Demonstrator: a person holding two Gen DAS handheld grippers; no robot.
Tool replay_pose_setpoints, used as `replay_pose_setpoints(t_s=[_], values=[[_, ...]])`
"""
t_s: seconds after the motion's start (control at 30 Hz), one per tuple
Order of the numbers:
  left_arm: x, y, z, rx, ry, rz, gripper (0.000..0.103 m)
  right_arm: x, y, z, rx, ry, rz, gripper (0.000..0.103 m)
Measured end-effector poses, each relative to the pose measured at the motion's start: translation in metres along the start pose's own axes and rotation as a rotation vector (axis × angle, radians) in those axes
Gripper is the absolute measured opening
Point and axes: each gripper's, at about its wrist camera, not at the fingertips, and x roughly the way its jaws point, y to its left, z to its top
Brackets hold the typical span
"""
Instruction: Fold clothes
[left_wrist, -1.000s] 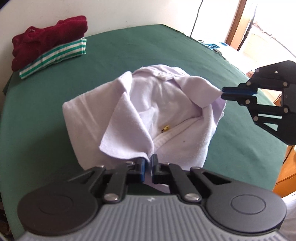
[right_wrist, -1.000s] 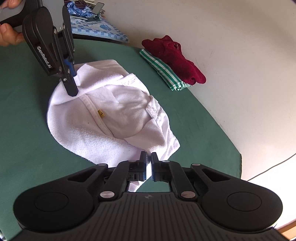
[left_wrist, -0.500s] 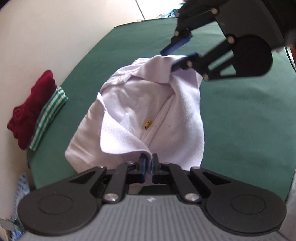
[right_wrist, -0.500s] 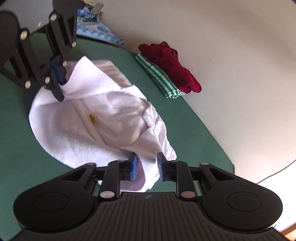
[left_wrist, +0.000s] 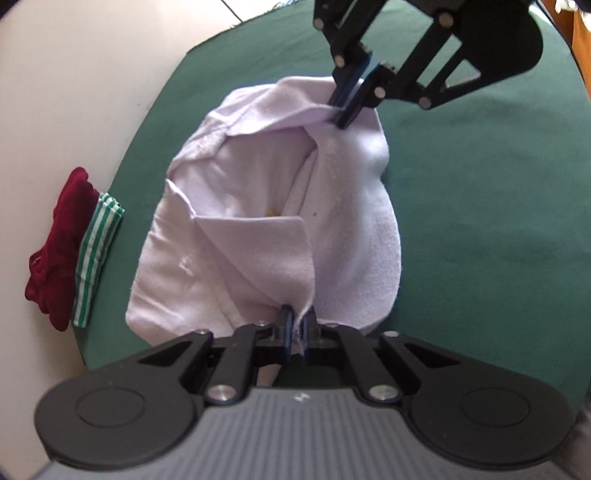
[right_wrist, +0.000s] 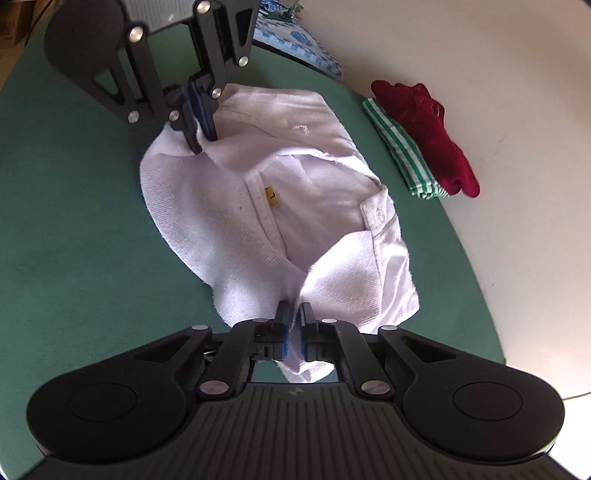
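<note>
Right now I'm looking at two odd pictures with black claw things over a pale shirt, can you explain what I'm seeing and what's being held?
Those black claws are two hand-held grippers, one in each of a person's hands; no robot arm is involved. Each has a wide-angle camera looking along its fingers, so each picture shows its own gripper at the bottom and the other one at the top.

In the left camera's picture, the left gripper is shut on an edge of the pale shirt. In the right camera's picture, the right gripper is closing on another edge of that shirt.

The shirt lies partly folded on a green table cover. By the wall sits a pile of clothes: a dark red garment on a green and white striped one.
</note>
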Motion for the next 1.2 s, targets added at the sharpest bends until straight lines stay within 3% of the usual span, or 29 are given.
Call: replay_pose_setpoints(t_s=[0.1, 0.3, 0.37, 0.5, 0.57, 0.73, 0.9, 1.0, 1.03, 1.2], values=[[0.001, 0.002, 0.001, -0.009, 0.003, -0.006, 0.001, -0.005, -0.007, 0.0, 0.048, 0.015, 0.038, 0.014], [-0.001, -0.002, -0.002, -0.017, -0.002, 0.015, 0.004, -0.034, -0.024, -0.01, 0.197, 0.033, 0.069, 0.015], [-0.008, -0.004, -0.004, -0.031, -0.013, 0.019, 0.014, -0.043, -0.035, -0.012, 0.275, 0.023, 0.049, 0.015], [-0.022, -0.004, -0.011, -0.085, -0.024, 0.002, 0.022, -0.044, -0.055, -0.016, 0.498, 0.0, 0.011, 0.015], [-0.027, -0.001, -0.016, -0.133, -0.03, 0.002, 0.023, -0.035, -0.06, -0.016, 0.602, 0.003, -0.02, 0.015], [-0.033, 0.021, -0.022, -0.321, -0.034, -0.031, 0.028, -0.006, -0.064, -0.018, 0.816, 0.004, 0.041, 0.016], [-0.016, 0.03, -0.013, -0.379, 0.027, -0.007, 0.031, 0.013, -0.049, -0.021, 0.775, 0.1, 0.043, 0.017], [-0.012, 0.027, -0.008, -0.364, 0.039, 0.004, 0.039, 0.01, -0.049, -0.022, 0.759, 0.136, 0.036, 0.034], [-0.012, 0.027, -0.007, -0.362, 0.041, 0.003, 0.043, 0.01, -0.049, -0.023, 0.752, 0.154, 0.028, 0.036], [-0.01, 0.028, -0.005, -0.355, 0.053, -0.002, 0.051, -0.007, -0.058, -0.029, 0.812, 0.123, -0.005, 0.036]])
